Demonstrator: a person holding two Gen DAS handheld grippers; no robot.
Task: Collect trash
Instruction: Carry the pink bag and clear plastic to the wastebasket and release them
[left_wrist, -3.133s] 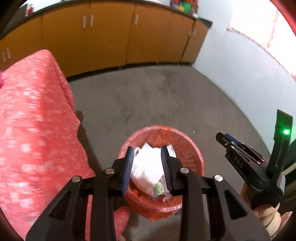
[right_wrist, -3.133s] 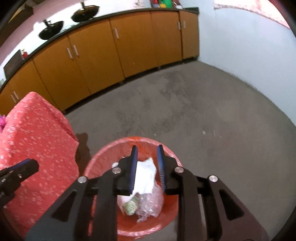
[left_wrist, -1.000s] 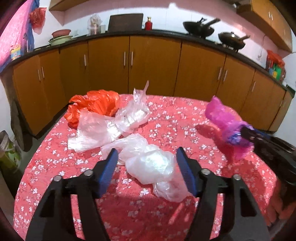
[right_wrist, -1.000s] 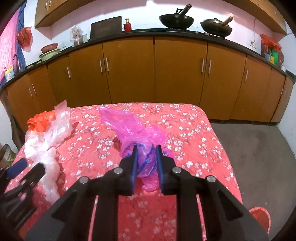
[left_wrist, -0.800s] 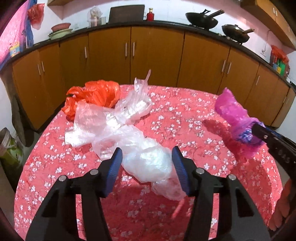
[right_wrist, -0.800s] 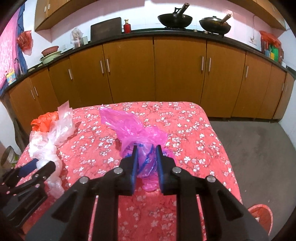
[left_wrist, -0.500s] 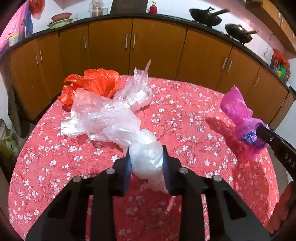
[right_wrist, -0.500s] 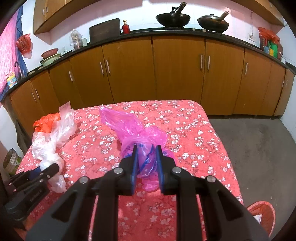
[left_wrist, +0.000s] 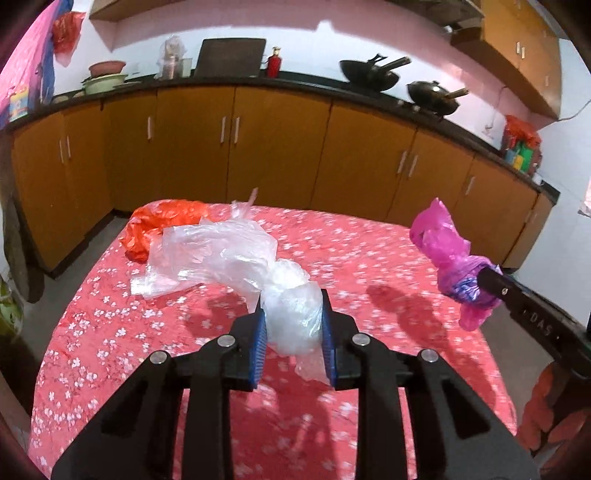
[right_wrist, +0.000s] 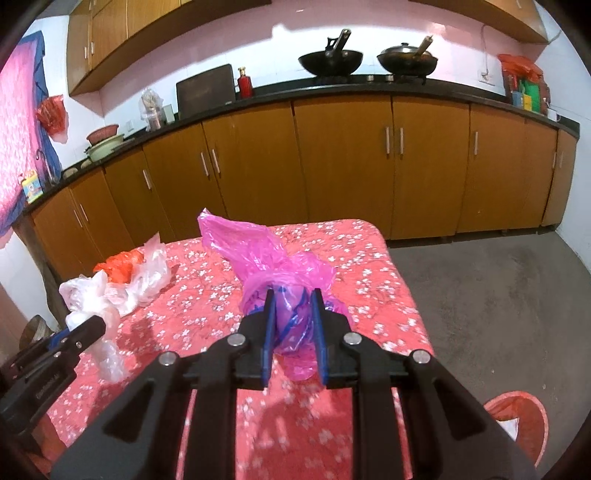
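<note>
Between left tool (left_wrist: 291, 326) pads: clear bag (left_wrist: 291, 317) | right tool (right_wrist: 293, 325): pink bag (right_wrist: 273, 258)

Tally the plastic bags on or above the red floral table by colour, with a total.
Pink bag, held in the right gripper: 1
Orange bag, on the table: 1
Clear plastic bags, bunched together, one end in the left gripper: at least 2, the exact number is unclear
Total: at least 4
</note>
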